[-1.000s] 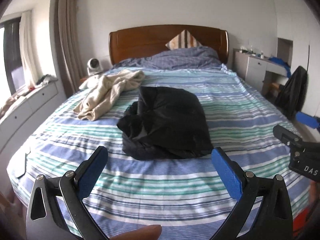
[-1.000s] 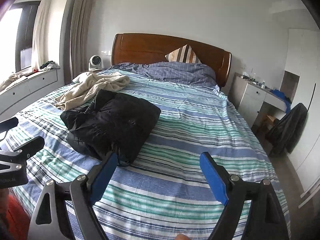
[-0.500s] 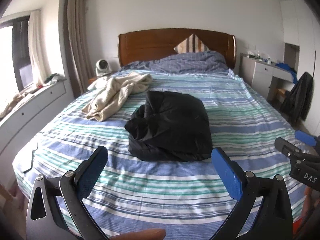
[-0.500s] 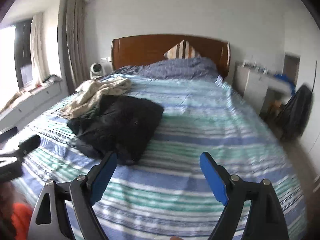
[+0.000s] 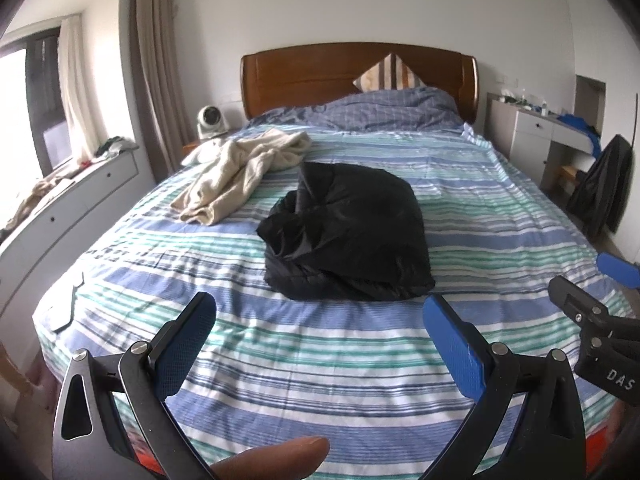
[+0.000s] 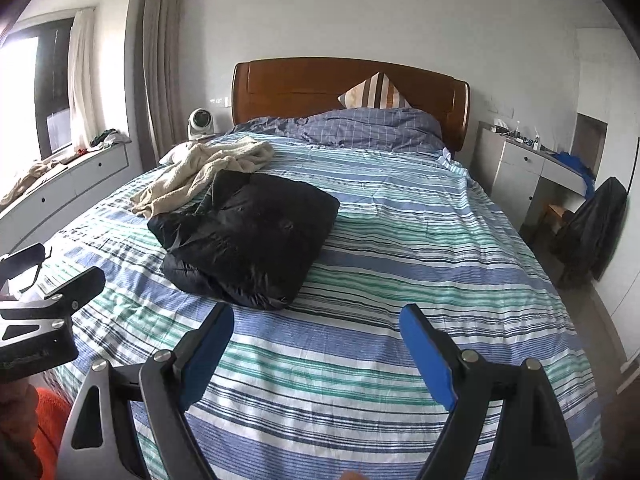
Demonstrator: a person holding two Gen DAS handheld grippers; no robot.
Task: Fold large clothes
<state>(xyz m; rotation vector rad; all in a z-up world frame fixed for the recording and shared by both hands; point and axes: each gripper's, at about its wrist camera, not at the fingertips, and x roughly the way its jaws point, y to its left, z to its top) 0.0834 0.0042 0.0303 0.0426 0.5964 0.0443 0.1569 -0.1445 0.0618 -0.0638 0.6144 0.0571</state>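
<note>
A black puffy jacket (image 5: 348, 232) (image 6: 248, 236) lies folded into a bundle on the striped bed (image 5: 500, 216) (image 6: 420, 248). Behind it to the left a cream garment (image 5: 240, 168) (image 6: 204, 176) is crumpled on the sheet. My left gripper (image 5: 320, 320) hovers over the bed's near end, open and empty, short of the jacket. My right gripper (image 6: 318, 328) is open too, with nothing between its blue pads, to the jacket's right and nearer than it. Each gripper shows at the edge of the other's view.
A wooden headboard (image 5: 360, 72), a blue duvet (image 5: 392, 108) and a striped pillow (image 5: 384, 76) fill the far end. A small fan (image 5: 210, 120) stands at the left, a window bench (image 5: 60, 200) runs along the left wall, and a white desk (image 5: 536, 136) with a dark coat (image 5: 600, 192) stands at the right.
Both cameras have drifted and turned a little, so the bed and jacket sit slightly differently in view. The jacket and the cream garment have not moved. Both grippers stay open.
</note>
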